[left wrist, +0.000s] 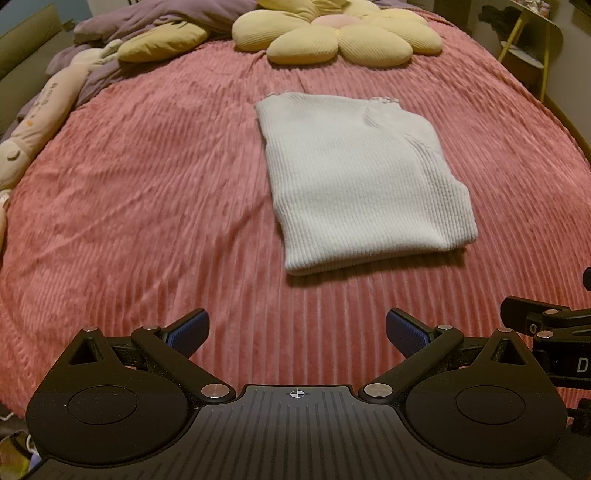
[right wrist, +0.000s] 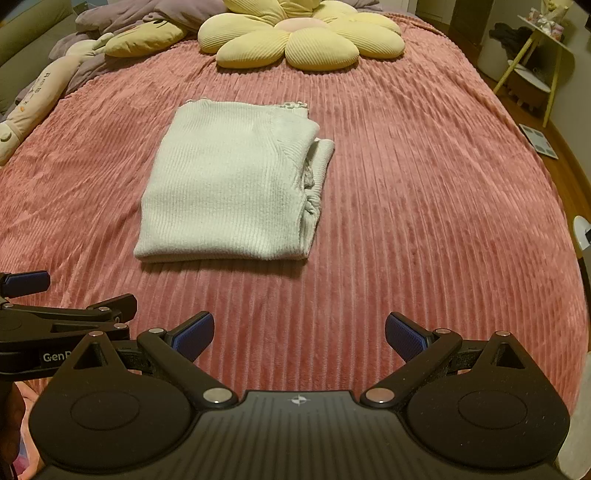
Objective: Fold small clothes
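A white ribbed knit garment (left wrist: 364, 181) lies folded into a rectangle on the pink ribbed bedspread (left wrist: 147, 192). It also shows in the right wrist view (right wrist: 229, 184), with layered folded edges on its right side. My left gripper (left wrist: 297, 330) is open and empty, held back from the garment's near edge. My right gripper (right wrist: 299, 332) is open and empty, also short of the garment. Part of the left gripper shows at the left edge of the right wrist view (right wrist: 66, 314).
A yellow flower-shaped cushion (left wrist: 332, 37) lies at the head of the bed. A purple duvet (left wrist: 147, 22) and a long plush toy (left wrist: 40, 110) lie at the far left. A yellow-legged side table (right wrist: 535, 55) stands right of the bed.
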`<move>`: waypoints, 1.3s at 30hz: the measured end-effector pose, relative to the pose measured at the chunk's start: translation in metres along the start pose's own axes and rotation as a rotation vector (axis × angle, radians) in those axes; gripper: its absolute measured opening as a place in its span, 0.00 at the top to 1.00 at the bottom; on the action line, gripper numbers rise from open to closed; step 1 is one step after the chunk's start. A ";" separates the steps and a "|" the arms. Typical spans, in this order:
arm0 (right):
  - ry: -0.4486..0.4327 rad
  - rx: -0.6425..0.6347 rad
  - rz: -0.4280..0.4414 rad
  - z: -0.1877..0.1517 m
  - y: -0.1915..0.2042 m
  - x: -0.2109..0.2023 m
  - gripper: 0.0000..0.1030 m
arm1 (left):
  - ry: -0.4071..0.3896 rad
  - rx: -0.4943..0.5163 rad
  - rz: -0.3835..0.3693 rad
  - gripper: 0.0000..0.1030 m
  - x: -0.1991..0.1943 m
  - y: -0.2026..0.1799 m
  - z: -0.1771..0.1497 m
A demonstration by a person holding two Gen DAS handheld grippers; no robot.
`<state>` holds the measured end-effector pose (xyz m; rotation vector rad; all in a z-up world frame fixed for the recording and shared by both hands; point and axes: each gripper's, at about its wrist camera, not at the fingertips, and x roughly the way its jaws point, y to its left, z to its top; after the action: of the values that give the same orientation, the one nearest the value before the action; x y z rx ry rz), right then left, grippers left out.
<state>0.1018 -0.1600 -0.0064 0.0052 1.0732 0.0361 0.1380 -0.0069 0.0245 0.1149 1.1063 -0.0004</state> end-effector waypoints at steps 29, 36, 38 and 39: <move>-0.007 0.000 0.001 -0.002 -0.001 -0.004 0.04 | 0.003 0.003 -0.005 0.00 -0.002 0.000 0.000; -0.010 0.000 0.001 -0.002 -0.002 -0.005 0.04 | -0.011 0.005 -0.008 0.00 -0.005 0.001 -0.001; -0.010 0.000 0.002 -0.002 -0.002 -0.005 0.04 | -0.020 0.011 -0.003 0.00 -0.006 -0.001 -0.002; -0.010 0.001 0.002 -0.002 -0.002 -0.005 0.04 | -0.021 0.014 -0.001 0.00 -0.006 -0.001 -0.002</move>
<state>0.0972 -0.1625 -0.0028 0.0069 1.0631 0.0373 0.1336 -0.0084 0.0285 0.1262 1.0851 -0.0104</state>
